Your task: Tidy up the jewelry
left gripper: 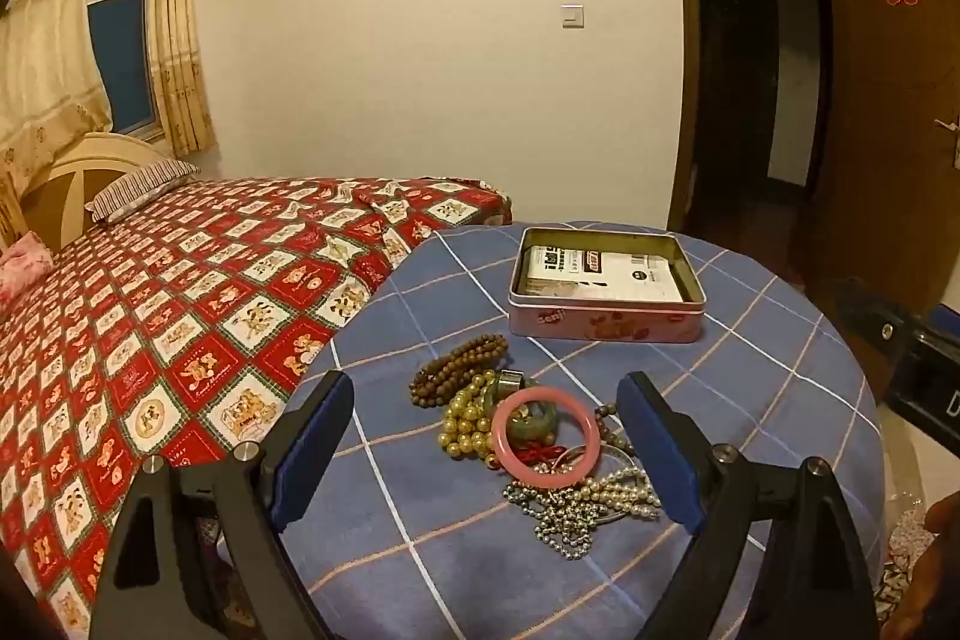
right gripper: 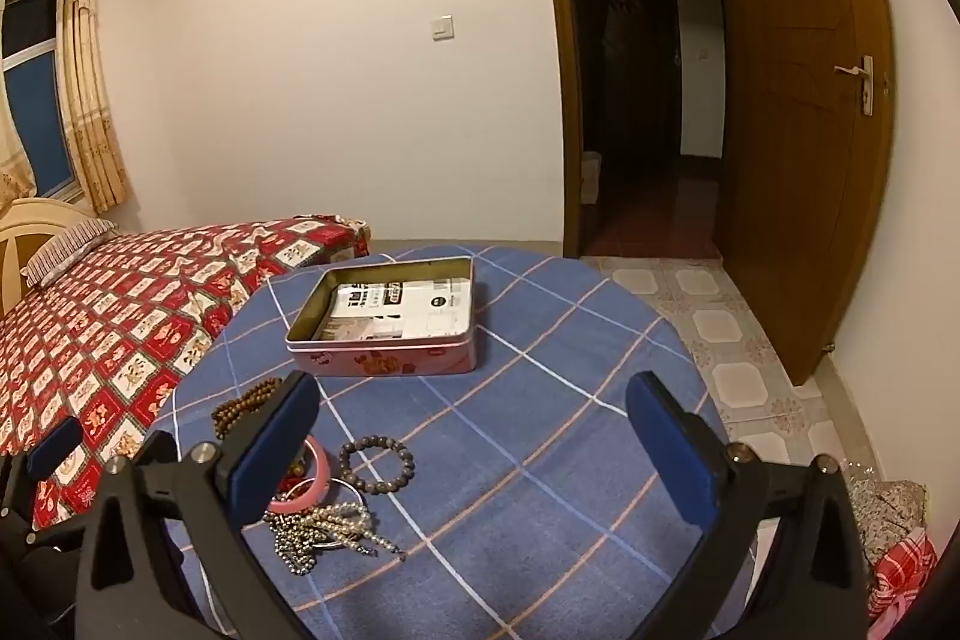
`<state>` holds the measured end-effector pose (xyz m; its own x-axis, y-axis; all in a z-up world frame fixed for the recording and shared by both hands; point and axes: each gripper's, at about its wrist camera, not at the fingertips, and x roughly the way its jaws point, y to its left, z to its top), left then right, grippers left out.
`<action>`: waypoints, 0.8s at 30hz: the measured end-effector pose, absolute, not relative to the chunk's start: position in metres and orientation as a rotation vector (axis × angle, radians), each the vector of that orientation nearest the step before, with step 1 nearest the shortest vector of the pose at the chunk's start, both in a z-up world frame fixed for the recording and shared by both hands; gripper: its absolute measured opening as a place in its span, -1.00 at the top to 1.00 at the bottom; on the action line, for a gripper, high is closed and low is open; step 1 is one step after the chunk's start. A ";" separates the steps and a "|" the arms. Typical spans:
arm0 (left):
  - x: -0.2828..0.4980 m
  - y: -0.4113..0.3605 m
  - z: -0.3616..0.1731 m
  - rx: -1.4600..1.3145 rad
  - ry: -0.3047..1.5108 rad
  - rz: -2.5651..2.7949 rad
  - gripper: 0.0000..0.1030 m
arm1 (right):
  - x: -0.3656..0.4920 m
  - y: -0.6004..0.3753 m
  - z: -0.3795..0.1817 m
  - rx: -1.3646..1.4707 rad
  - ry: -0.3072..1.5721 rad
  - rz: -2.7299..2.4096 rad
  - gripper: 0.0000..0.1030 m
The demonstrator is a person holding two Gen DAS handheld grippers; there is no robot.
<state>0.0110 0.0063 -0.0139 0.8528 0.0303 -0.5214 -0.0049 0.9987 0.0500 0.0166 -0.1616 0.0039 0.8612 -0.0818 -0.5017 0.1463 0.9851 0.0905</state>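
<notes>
A jewelry pile lies on the round blue checked table (left gripper: pixel 456 544): a pink bangle (left gripper: pixel 545 437), brown wooden beads (left gripper: pixel 457 369), gold pearls (left gripper: pixel 465 421), white pearls (left gripper: pixel 624 490) and a silver ball chain (left gripper: pixel 570 523). An open pink tin (left gripper: pixel 605 285) holding white packets stands behind it. My left gripper (left gripper: pixel 489 460) is open and empty, fingers either side of the pile, above it. My right gripper (right gripper: pixel 474 454) is open and empty over the table, right of the pile; a dark bead bracelet (right gripper: pixel 377 465), the bangle (right gripper: pixel 312 484) and the tin (right gripper: pixel 390 319) show there.
A bed with a red patterned cover (left gripper: pixel 150 316) touches the table's left side. An open wooden door (right gripper: pixel 792 112) and dark doorway (right gripper: pixel 636 100) are at the right, with tiled floor (right gripper: pixel 738 376) beside the table. The left gripper's tip (right gripper: pixel 54 448) shows in the right view.
</notes>
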 end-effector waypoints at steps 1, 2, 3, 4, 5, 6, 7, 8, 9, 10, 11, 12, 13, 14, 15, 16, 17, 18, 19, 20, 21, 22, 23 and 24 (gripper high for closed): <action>0.011 0.006 -0.014 0.049 0.547 0.017 -0.74 | 0.016 -0.162 0.003 0.127 0.519 -0.120 -1.00; 0.011 0.005 -0.013 0.052 0.546 0.018 -0.74 | 0.018 -0.164 0.004 0.131 0.527 -0.120 -1.00; 0.010 0.005 -0.013 0.055 0.544 0.019 -0.74 | 0.018 -0.165 0.004 0.131 0.527 -0.120 -1.00; 0.010 0.005 -0.013 0.057 0.543 0.020 -0.74 | 0.018 -0.165 0.004 0.132 0.527 -0.120 -1.00; 0.010 0.005 -0.012 0.057 0.544 0.020 -0.74 | 0.018 -0.165 0.003 0.131 0.526 -0.121 -1.00; 0.010 0.005 -0.011 0.055 0.545 0.019 -0.74 | 0.017 -0.165 0.003 0.131 0.526 -0.121 -1.00; 0.010 0.006 -0.011 0.054 0.545 0.020 -0.74 | 0.019 -0.162 0.005 0.130 0.528 -0.119 -1.00; 0.011 0.006 -0.011 0.053 0.545 0.021 -0.74 | 0.018 -0.162 0.005 0.129 0.527 -0.118 -1.00; 0.010 0.006 -0.010 0.052 0.545 0.021 -0.74 | 0.018 -0.162 0.005 0.127 0.526 -0.117 -1.00; 0.011 0.006 -0.010 0.053 0.544 0.021 -0.74 | 0.018 -0.162 0.005 0.124 0.525 -0.116 -1.00; 0.011 0.006 -0.010 0.053 0.545 0.022 -0.74 | 0.017 -0.162 0.004 0.123 0.525 -0.116 -1.00; 0.011 0.006 -0.010 0.053 0.545 0.022 -0.74 | 0.018 -0.158 0.004 0.122 0.526 -0.117 -1.00; 0.011 0.006 -0.010 0.053 0.545 0.022 -0.74 | 0.018 -0.158 0.004 0.122 0.527 -0.117 -1.00; 0.012 0.006 -0.010 0.054 0.546 0.022 -0.74 | 0.018 -0.159 0.003 0.123 0.528 -0.116 -1.00; 0.012 0.006 -0.010 0.055 0.545 0.022 -0.74 | 0.017 -0.160 0.002 0.124 0.529 -0.116 -1.00; 0.012 0.006 -0.010 0.054 0.545 0.022 -0.74 | 0.017 -0.161 0.002 0.125 0.528 -0.116 -1.00; 0.012 0.006 -0.010 0.054 0.545 0.021 -0.74 | 0.016 -0.162 0.001 0.125 0.528 -0.116 -1.00; 0.012 0.006 -0.010 0.054 0.545 0.022 -0.74 | 0.018 -0.159 0.002 0.121 0.530 -0.118 -1.00; 0.012 0.006 -0.010 0.053 0.546 0.022 -0.74 | 0.017 -0.159 0.002 0.120 0.531 -0.118 -1.00; 0.011 0.007 -0.009 0.052 0.546 0.020 -0.74 | 0.017 -0.159 0.001 0.119 0.532 -0.119 -1.00; 0.011 0.006 -0.010 0.051 0.543 0.020 -0.74 | 0.018 -0.159 0.001 0.119 0.534 -0.120 -1.00; 0.012 0.006 -0.009 0.050 0.541 0.021 -0.74 | 0.018 -0.159 0.000 0.119 0.537 -0.119 -1.00; 0.012 0.006 -0.009 0.049 0.539 0.021 -0.74 | 0.018 -0.159 0.000 0.119 0.539 -0.117 -1.00; 0.011 0.006 -0.009 0.049 0.538 0.020 -0.74 | 0.017 -0.158 -0.001 0.119 0.538 -0.116 -1.00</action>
